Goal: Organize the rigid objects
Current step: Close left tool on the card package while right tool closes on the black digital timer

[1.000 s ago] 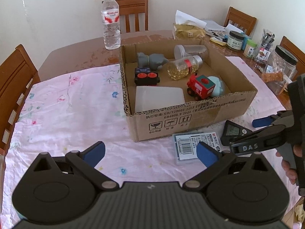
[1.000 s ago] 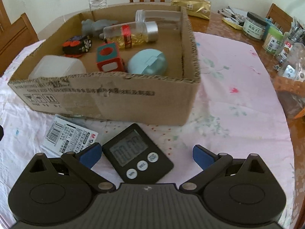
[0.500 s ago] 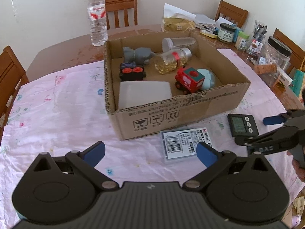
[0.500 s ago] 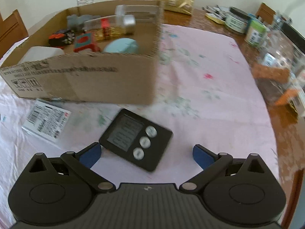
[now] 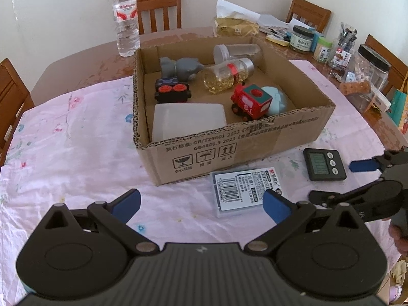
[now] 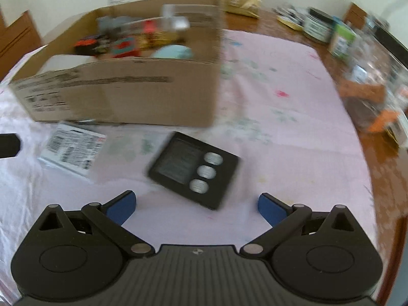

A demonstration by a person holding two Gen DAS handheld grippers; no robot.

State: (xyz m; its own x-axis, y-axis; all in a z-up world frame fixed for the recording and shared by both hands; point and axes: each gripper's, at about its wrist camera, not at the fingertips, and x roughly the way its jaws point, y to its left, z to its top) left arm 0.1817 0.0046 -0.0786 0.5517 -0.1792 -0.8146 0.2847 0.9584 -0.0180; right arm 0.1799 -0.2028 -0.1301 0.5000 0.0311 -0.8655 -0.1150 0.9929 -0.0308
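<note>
A cardboard box (image 5: 255, 142) (image 6: 127, 94) on the pink floral cloth holds a red toy train (image 5: 251, 102), a black toy car (image 5: 172, 91), a grey toy (image 5: 181, 67), two clear jars (image 5: 227, 75), a pale blue case (image 5: 276, 99) and a white plastic box (image 5: 188, 119). In front of it lie a barcoded clear case (image 5: 242, 191) (image 6: 72, 150) and a black digital timer (image 5: 323, 164) (image 6: 193, 169). My left gripper (image 5: 201, 204) is open, just left of the case. My right gripper (image 6: 195, 206) is open just short of the timer, and shows at the right edge (image 5: 357, 181) of the left wrist view.
A water bottle (image 5: 126, 17) stands behind the box. Jars, pens and a gold packet (image 5: 237, 26) crowd the far right of the wooden table (image 5: 84, 68). Wooden chairs (image 5: 158, 7) ring the table. A big clear jar (image 5: 367, 76) (image 6: 369, 97) stands right of the cloth.
Both grippers pulled back from the box. The right one swung to the right and the timer now lies farther ahead of its fingers, turned askew. The right view is motion-blurred.
</note>
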